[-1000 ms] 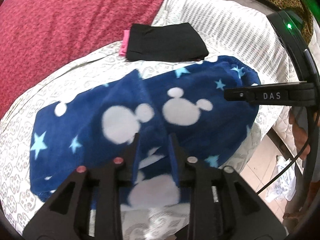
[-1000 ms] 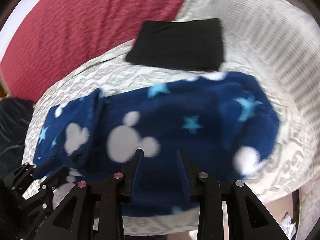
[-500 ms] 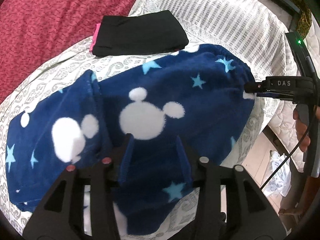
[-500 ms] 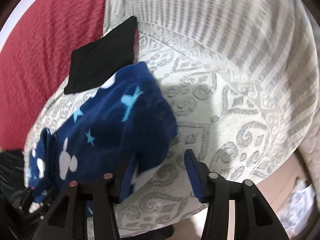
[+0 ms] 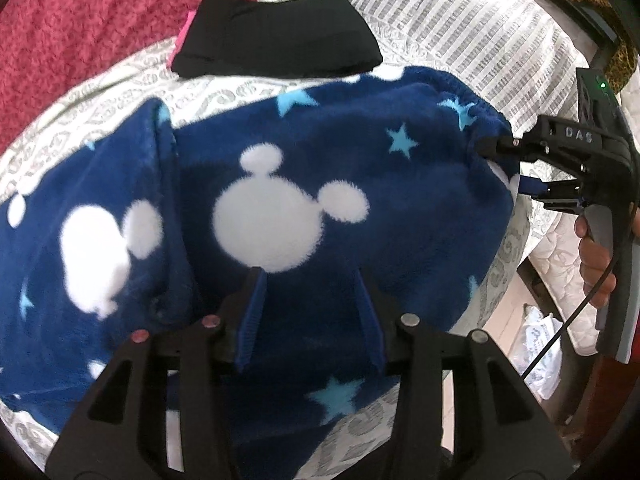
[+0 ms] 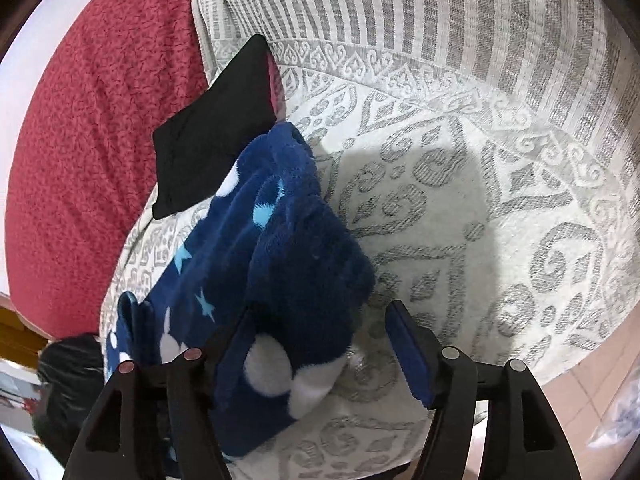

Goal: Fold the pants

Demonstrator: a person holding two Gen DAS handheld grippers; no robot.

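Note:
The navy fleece pants (image 5: 304,184) with white mouse heads and light blue stars lie folded across the grey-patterned bedspread (image 5: 120,80). My left gripper (image 5: 310,280) is open above the pants' near middle, fingers spread over the fabric. My right gripper (image 6: 320,320) is open at the pants' waist end (image 6: 288,280), the fleece edge lying between its fingers, against the left one. In the left wrist view the right gripper (image 5: 504,168) reaches in from the right at the elastic waistband edge.
A folded black garment (image 5: 276,36) with a pink edge lies just beyond the pants. A red blanket (image 5: 80,20) covers the bed's far left. The bed's edge and tiled floor (image 6: 592,400) lie near right. A black bag (image 6: 68,392) sits at lower left.
My right gripper has swung to the waist end of the pants and opened wide around its edge. My left gripper opened and moved closer over the pants' middle.

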